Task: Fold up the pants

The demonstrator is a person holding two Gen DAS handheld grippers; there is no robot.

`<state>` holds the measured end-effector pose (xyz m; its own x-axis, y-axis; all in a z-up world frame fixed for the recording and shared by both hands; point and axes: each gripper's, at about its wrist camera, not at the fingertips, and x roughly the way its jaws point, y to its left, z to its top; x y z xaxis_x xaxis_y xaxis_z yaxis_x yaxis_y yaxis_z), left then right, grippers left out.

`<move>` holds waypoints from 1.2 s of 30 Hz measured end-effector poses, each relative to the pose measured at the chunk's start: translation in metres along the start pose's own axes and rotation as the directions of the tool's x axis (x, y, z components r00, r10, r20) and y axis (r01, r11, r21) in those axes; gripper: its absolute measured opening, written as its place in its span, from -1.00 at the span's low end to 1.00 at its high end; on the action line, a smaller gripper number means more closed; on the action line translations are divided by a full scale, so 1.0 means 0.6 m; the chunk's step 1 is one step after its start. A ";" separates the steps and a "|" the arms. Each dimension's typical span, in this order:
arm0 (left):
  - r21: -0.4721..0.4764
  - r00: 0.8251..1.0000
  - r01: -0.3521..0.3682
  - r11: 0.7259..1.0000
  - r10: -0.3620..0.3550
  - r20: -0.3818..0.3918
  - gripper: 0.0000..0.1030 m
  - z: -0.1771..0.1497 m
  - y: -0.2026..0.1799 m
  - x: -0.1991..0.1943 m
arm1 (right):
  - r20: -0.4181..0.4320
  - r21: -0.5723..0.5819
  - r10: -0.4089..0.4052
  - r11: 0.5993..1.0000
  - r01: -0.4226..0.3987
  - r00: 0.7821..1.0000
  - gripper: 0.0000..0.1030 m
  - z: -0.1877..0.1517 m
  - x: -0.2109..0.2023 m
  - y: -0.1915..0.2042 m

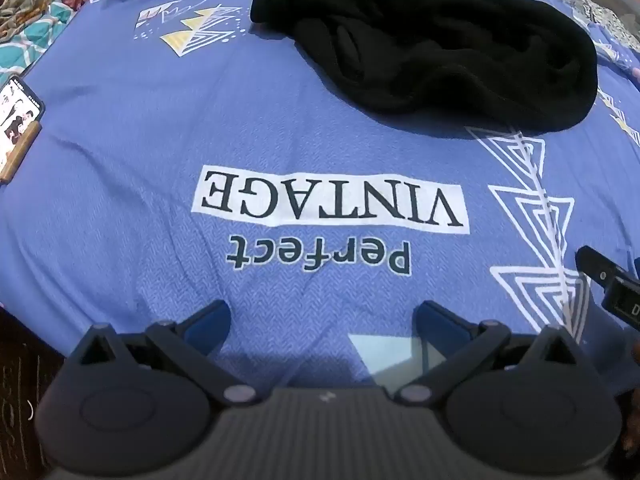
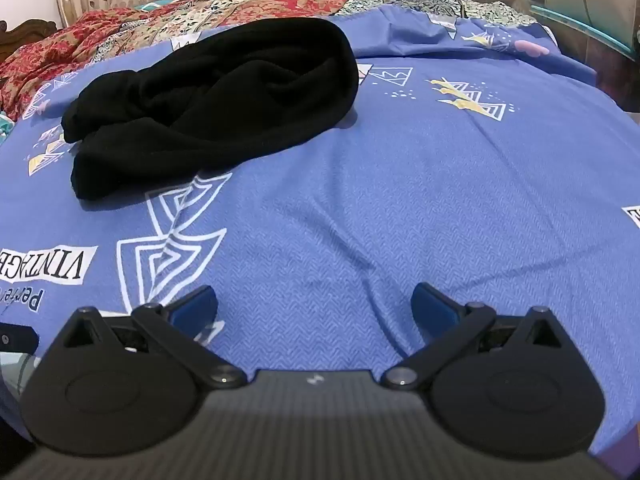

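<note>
Matt black fleecy pants (image 1: 432, 40) on a woven blue cloth bedsheet (image 1: 120, 200).

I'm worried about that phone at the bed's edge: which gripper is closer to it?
Left. The phone lies off to the left of the left gripper, at the edge of the blue bedsheet; the right gripper is on the left one's far side, with the phone outside its view.

Crumpled black pants (image 1: 432, 44) on bedsheet (image 1: 120, 200).
</note>
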<state>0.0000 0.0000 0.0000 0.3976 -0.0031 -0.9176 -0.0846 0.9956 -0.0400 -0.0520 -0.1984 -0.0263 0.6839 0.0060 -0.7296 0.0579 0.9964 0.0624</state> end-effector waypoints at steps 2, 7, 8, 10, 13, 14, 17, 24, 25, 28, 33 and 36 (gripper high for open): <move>-0.001 1.000 0.003 1.000 -0.003 -0.002 1.00 0.000 0.000 0.000 | -0.001 0.000 0.000 1.000 0.000 1.000 1.00 0.000 0.000 0.000; 0.002 1.000 0.000 1.000 0.000 -0.003 1.00 0.000 0.000 0.000 | -0.004 0.000 -0.001 1.000 0.001 1.000 1.00 0.000 0.000 0.000; 0.003 1.000 0.000 1.000 0.000 -0.003 1.00 0.000 0.000 0.000 | -0.004 0.000 -0.001 1.000 0.001 1.000 1.00 0.000 0.000 0.000; 0.005 1.000 0.000 1.000 0.000 -0.002 1.00 0.000 0.000 -0.001 | -0.004 0.000 -0.001 1.000 0.001 1.000 1.00 0.000 0.000 0.000; 0.007 1.000 0.000 1.000 0.000 0.000 1.00 -0.003 0.000 0.000 | -0.004 0.000 -0.001 1.000 0.001 1.000 1.00 0.000 0.000 0.000; 0.008 1.000 0.000 1.000 0.000 0.001 1.00 -0.005 0.001 0.001 | -0.004 -0.001 -0.001 1.000 0.001 1.000 1.00 0.000 0.000 0.000; 0.004 1.000 0.001 1.000 -0.001 0.000 1.00 -0.004 0.001 0.001 | -0.005 0.003 0.001 1.000 -0.001 1.000 1.00 0.000 0.000 0.000; 0.004 1.000 0.001 1.000 -0.001 -0.001 1.00 -0.003 0.001 0.001 | -0.008 0.009 0.006 1.000 -0.006 1.000 1.00 0.001 0.002 -0.003; 0.006 1.000 0.001 1.000 -0.001 0.000 1.00 -0.004 0.000 0.001 | -0.016 0.012 0.010 1.000 -0.010 1.000 1.00 0.004 0.002 -0.005; 0.017 1.000 0.001 1.000 -0.001 0.002 1.00 -0.006 -0.001 -0.001 | -0.069 0.034 0.049 0.998 -0.047 0.996 1.00 0.018 0.002 -0.019; -0.023 0.996 0.063 0.998 -0.062 0.061 0.99 0.007 0.024 -0.024 | -0.035 0.115 0.131 0.985 -0.127 0.991 0.09 0.064 -0.002 -0.048; -0.091 0.985 0.115 0.989 -0.102 0.140 0.99 0.038 0.060 -0.048 | 0.004 0.089 0.137 0.987 -0.137 0.991 -0.01 0.105 0.009 -0.050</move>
<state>0.0062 0.0380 0.0339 0.5279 -0.0915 -0.8443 -0.1212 0.9759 -0.1816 -0.0042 -0.2338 0.0108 0.6882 0.1423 -0.7115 0.0279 0.9747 0.2219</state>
